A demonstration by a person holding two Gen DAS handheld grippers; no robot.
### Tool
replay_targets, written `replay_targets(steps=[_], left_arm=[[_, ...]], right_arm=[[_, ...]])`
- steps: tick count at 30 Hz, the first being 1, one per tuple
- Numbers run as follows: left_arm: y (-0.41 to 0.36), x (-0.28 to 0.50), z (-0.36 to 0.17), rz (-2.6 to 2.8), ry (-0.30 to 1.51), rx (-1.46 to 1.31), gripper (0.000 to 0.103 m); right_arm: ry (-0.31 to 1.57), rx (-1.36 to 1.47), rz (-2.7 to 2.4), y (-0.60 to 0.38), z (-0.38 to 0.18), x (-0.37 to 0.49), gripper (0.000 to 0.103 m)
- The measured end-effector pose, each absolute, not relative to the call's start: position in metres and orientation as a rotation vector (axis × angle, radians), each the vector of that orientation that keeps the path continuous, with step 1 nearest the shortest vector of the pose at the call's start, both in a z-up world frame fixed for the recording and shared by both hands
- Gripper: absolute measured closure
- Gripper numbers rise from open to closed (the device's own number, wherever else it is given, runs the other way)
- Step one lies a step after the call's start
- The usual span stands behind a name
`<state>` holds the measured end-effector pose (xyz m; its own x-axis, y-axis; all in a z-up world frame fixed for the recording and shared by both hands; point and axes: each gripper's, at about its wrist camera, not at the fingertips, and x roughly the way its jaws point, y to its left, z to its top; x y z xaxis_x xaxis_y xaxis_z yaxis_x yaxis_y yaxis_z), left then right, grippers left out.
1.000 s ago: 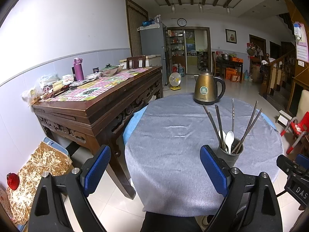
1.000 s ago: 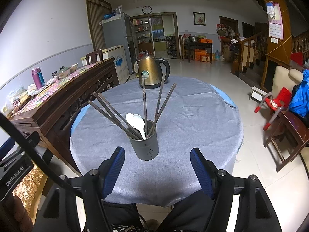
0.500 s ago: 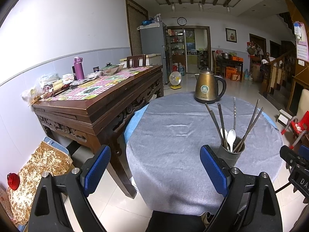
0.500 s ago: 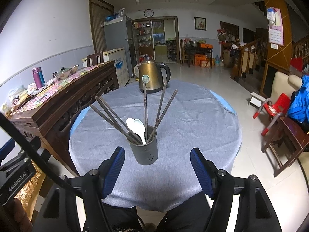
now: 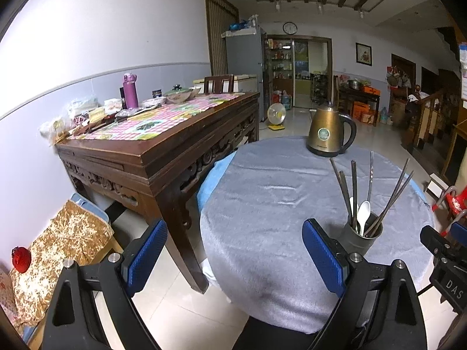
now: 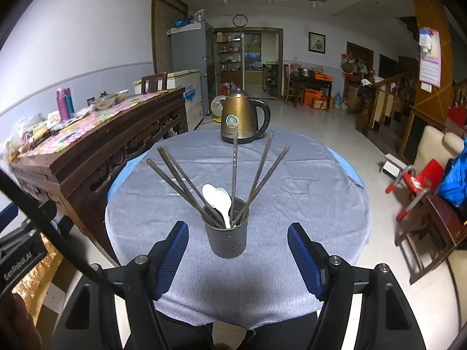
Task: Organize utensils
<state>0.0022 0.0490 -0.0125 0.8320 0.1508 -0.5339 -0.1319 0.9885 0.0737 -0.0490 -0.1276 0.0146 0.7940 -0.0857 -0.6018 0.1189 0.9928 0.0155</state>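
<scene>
Left gripper (image 5: 235, 255): matte black frame, two forked arms with triangular cut-outs, silver screw heads near each finger root, fingers (image 5: 324, 258) faced with ribbed blue pads. Right gripper (image 6: 238, 258): same black build, same silver screws, same ribbed blue pads on its fingers (image 6: 170, 259). Seen from the left wrist view at the right edge: black housing of the other unit lettered "DAS" in white. Seen from the right wrist view at the left edge: black housing lettered "GenRobot.AI" in white, thick black cable running diagonally across it. Dark clothing below, between the black arms.
</scene>
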Motion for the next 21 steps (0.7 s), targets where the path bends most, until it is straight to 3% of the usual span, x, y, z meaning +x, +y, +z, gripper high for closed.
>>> replay_targets(steps=[21], left_arm=[[0.026,0.054,-0.021,0.135,0.611,0.111,0.009]], right_arm=[[0.682,0.057,-0.108,-0.151,-0.008,-0.009,0.029]])
